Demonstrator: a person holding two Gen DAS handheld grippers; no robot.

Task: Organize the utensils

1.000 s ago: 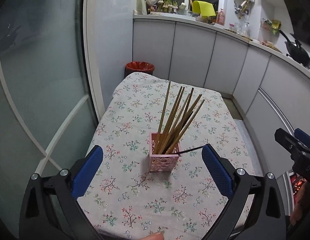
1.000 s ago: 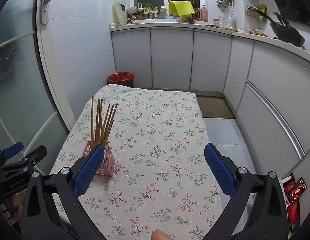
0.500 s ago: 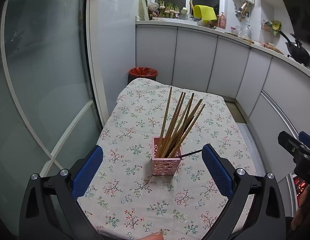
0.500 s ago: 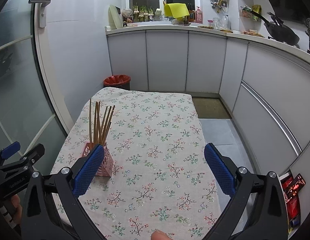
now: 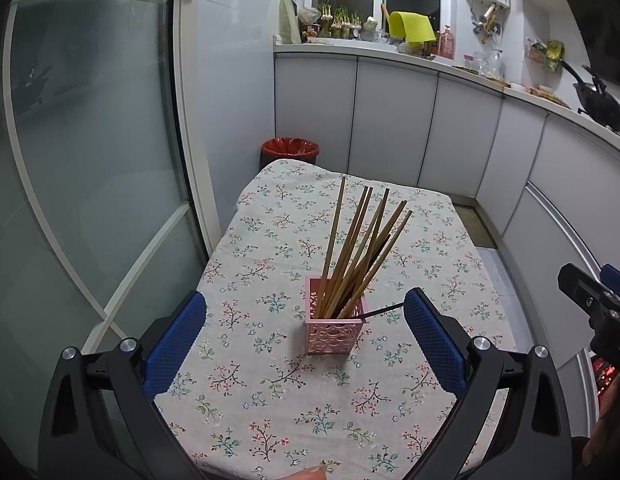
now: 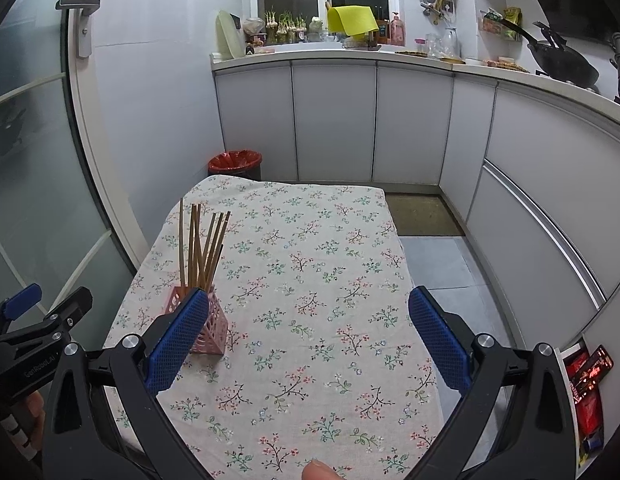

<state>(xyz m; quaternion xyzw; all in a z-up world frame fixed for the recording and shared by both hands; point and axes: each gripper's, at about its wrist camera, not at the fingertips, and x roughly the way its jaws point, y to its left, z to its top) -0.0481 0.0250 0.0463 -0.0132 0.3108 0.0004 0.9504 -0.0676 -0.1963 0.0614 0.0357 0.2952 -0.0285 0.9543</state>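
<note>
On the flowered table (image 5: 269, 392), chopsticks (image 5: 358, 248) stand gathered in a pink holder (image 5: 334, 330).
Left gripper (image 5: 305, 340) and right gripper (image 6: 305, 332) hang wide open, empty; holder at 12 o'clock of the left, 10 o'clock of the right; one dark stick (image 5: 380, 312) pokes sideways, likely unsorted. "GenRobot.AI" is printed on the left gripper.

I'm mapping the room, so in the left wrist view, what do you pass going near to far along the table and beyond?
Pink holder with chopsticks → red-lined bin → white cabinets → yellow board on the counter.
</note>
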